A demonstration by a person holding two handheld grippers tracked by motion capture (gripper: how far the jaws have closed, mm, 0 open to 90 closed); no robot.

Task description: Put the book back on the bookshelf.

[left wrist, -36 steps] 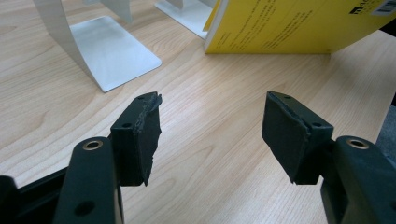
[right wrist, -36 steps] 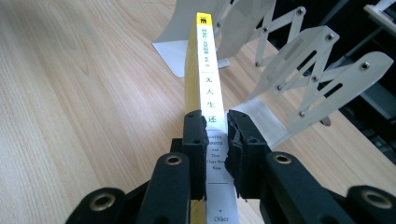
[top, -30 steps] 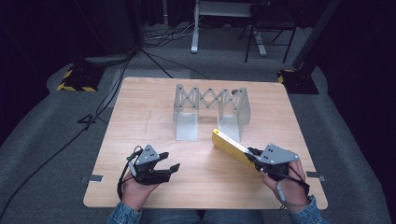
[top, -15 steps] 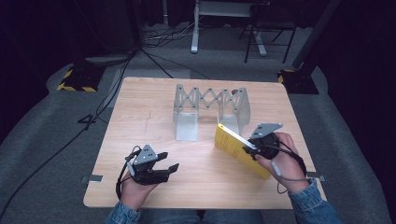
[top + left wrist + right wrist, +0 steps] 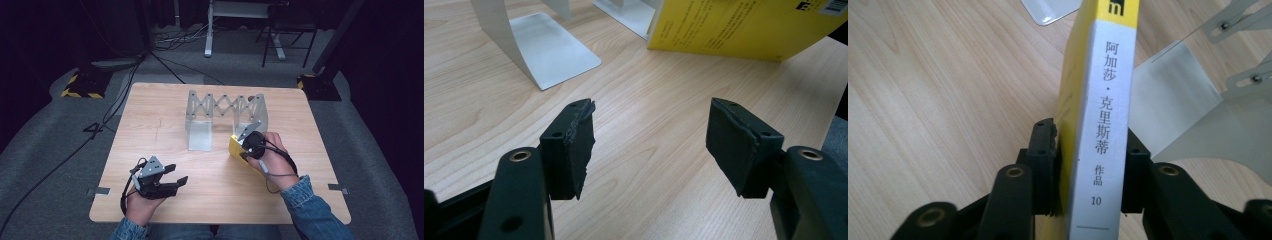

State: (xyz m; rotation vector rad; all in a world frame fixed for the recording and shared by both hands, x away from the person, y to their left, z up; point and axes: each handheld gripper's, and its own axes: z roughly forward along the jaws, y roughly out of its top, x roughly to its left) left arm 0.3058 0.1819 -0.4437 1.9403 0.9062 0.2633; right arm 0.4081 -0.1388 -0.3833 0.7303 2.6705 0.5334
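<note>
A yellow book (image 5: 235, 148) stands on edge on the wooden table (image 5: 165, 125), just in front of the right end of a silver expanding bookend rack (image 5: 225, 117). My right gripper (image 5: 248, 146) is shut on it. In the right gripper view the jaws clamp both covers, and the book's white spine (image 5: 1105, 125) with black characters faces the camera. My left gripper (image 5: 176, 181) rests near the table's front left, open, nothing between its fingers (image 5: 574, 147). In the left gripper view the book's yellow cover (image 5: 744, 27) stands beyond the jaws, beside the rack's metal foot (image 5: 551, 55).
The rack's left foot plate (image 5: 200, 135) lies flat on the table mid-centre. Cables (image 5: 115, 115) run across the dark floor at the left. A yellow-black striped block (image 5: 80, 85) and metal stand legs (image 5: 240, 30) sit beyond the table's far edge.
My right gripper has raised the book from lying tilted to standing on edge and carried it toward the rack's right end. The left gripper has stayed put.
</note>
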